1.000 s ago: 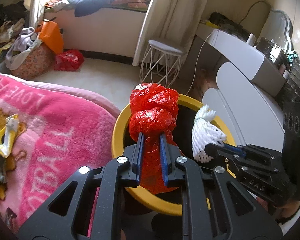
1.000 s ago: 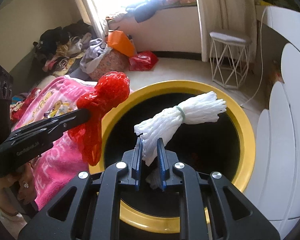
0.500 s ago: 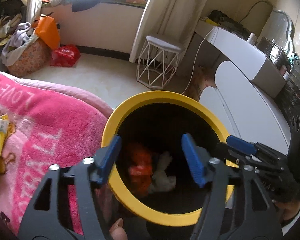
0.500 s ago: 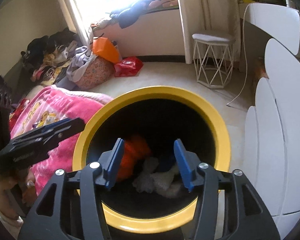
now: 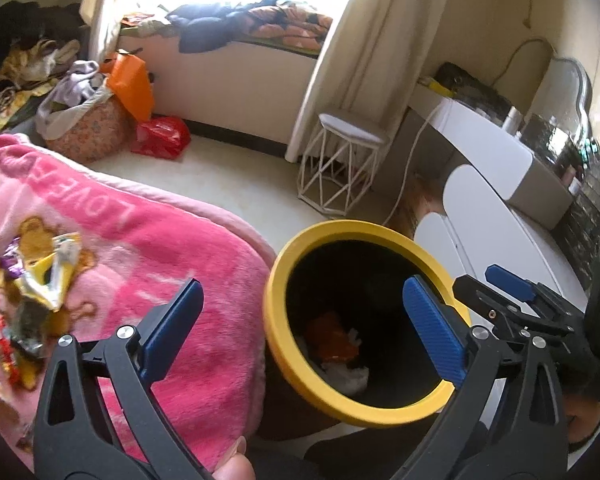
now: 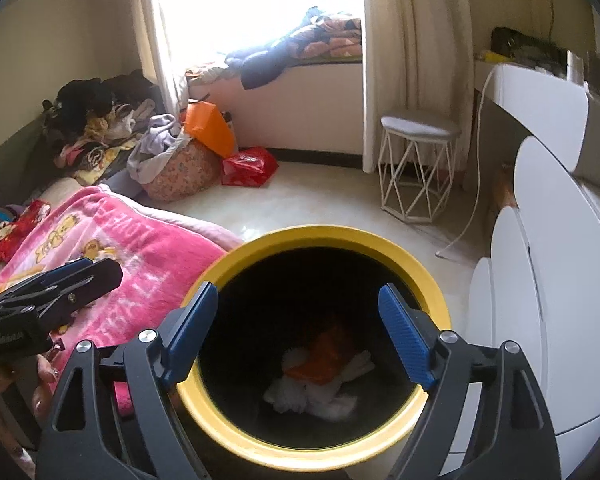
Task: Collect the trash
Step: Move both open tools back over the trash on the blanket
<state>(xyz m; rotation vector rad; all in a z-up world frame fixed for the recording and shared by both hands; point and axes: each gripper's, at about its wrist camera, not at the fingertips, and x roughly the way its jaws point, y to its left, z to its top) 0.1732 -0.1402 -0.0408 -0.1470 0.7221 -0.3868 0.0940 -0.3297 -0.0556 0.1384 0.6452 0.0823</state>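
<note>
Left claw spread wide, gripping nothing, one blue pad over the pink blanket, the other over the mouth of the bin. Right claw likewise released and empty, poised straight above the bin, both pads framing the dark opening. Also seen from the left wrist, off to the right of the bin: right claw, apart at the tips. From the right wrist, at far left over the blanket: left claw, viewed side-on. Yellow-rimmed, black inside, the bin stands on the floor, touching the blanket's edge on one side, just beside the white cabinet on the other. At the bottom of it: red bag lying on top of white foam net, both well below the rim; same pair visible from the left wrist as red bag and white foam net. Still on the blanket, near the left edge: a scatter of wrappers, yellow and silvery, blurred. Farther back on the floor: white wire stool by the curtain, a second red bag beside an orange bag and a floral hamper heaped with clothes.
</note>
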